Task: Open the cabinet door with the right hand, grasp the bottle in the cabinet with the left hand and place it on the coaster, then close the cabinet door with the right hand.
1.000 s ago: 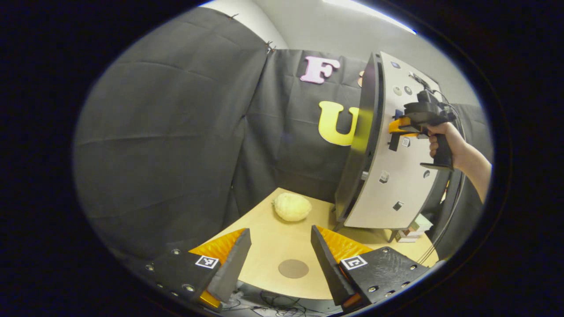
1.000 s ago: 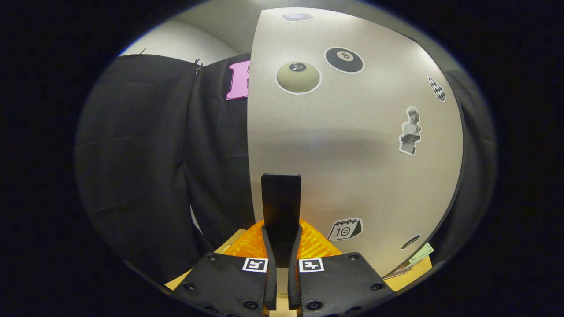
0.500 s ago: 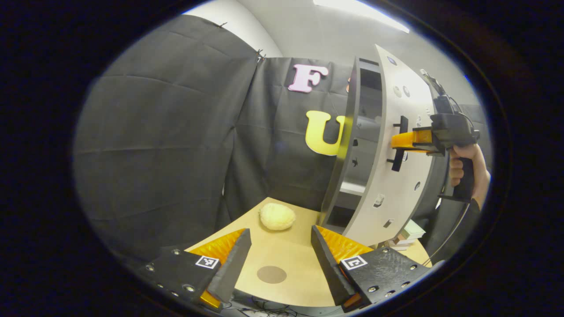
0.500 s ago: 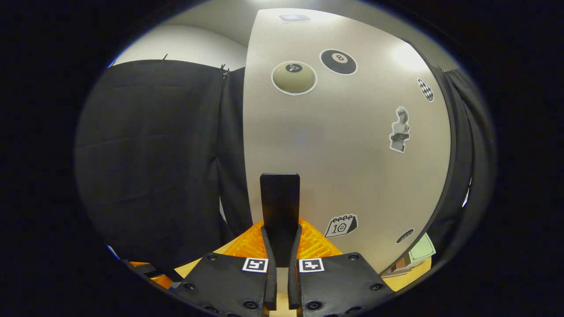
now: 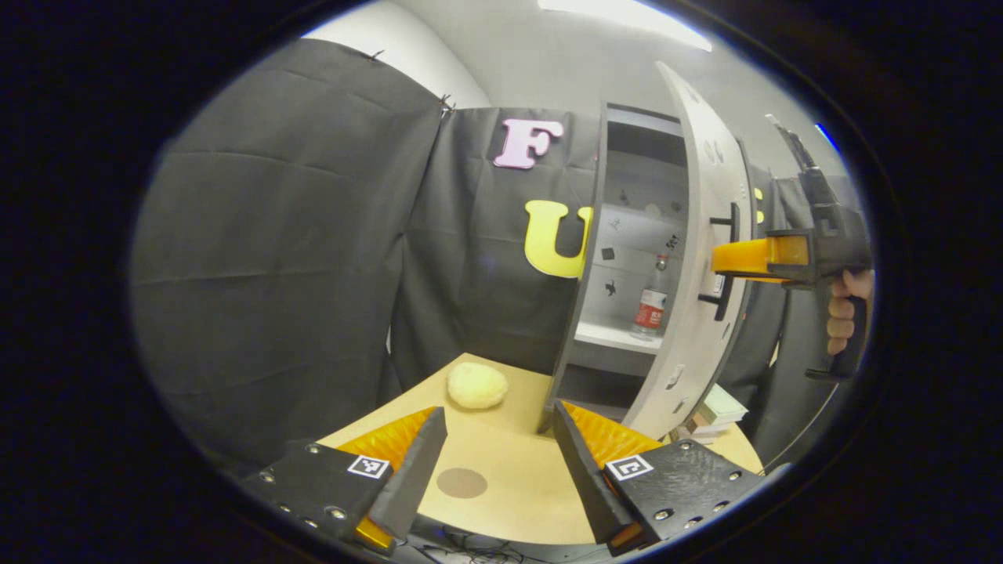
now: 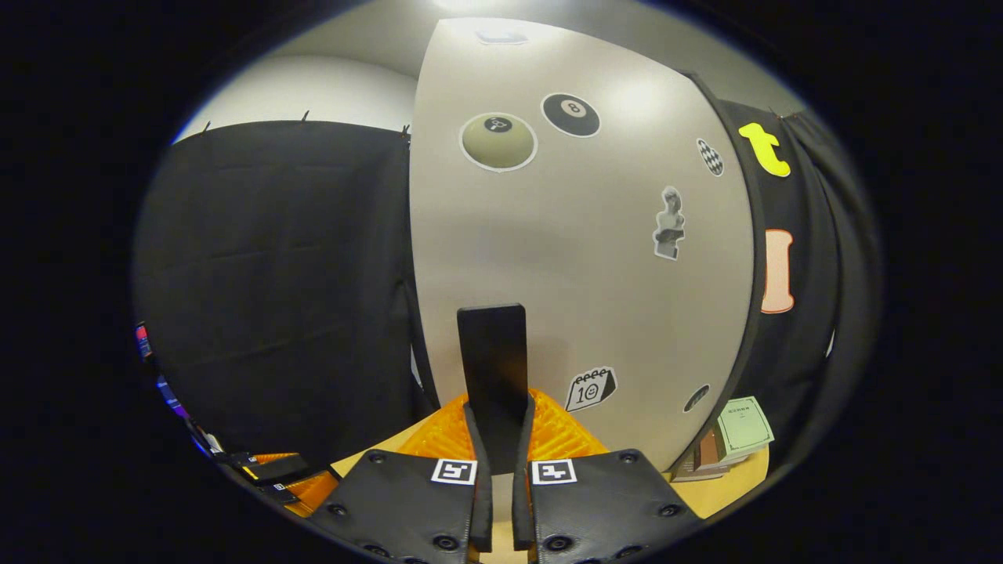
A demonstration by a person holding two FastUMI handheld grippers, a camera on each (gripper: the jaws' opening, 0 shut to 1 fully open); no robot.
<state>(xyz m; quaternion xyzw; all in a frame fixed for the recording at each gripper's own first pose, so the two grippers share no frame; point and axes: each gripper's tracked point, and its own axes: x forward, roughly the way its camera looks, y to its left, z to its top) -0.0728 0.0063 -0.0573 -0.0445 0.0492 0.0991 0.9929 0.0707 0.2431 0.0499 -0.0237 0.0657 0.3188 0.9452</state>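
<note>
1. Two grippers are in my hands, and I am taking the cabinet (image 5: pixel 627 235) as my landmark throughout.
2. I am clamping the right gripper (image 6: pixel 499 439) on the door handle (image 6: pixel 494 368), both fingers pressing its sides; in the left gripper view that same gripper (image 5: pixel 729 258) is sitting at the handle (image 5: pixel 725 262) on the door's outer face, with a hand (image 5: pixel 842 309) on its grip.
3. I am holding the left gripper (image 5: pixel 497 446) wide open with nothing between its fingers, out in front of the cabinet, above the table (image 5: pixel 509 462).
4. I am seeing the cabinet door (image 5: pixel 701 258) standing swung out from the cabinet, its stickered face (image 6: pixel 580 235) turned toward the right gripper view.
5. I am finding the bottle (image 5: pixel 652 301) standing upright on a shelf inside the cabinet, just behind the door's edge.
6. I am noting the coaster (image 5: pixel 461 482) lying flat on the table in front of the cabinet, between the left gripper's fingers in its view.
7. I am noting a pale rounded lump (image 5: pixel 476 385) lying on the table just beside the cabinet's base, and some books (image 6: pixel 725 439) lying beyond the door's lower corner.
</note>
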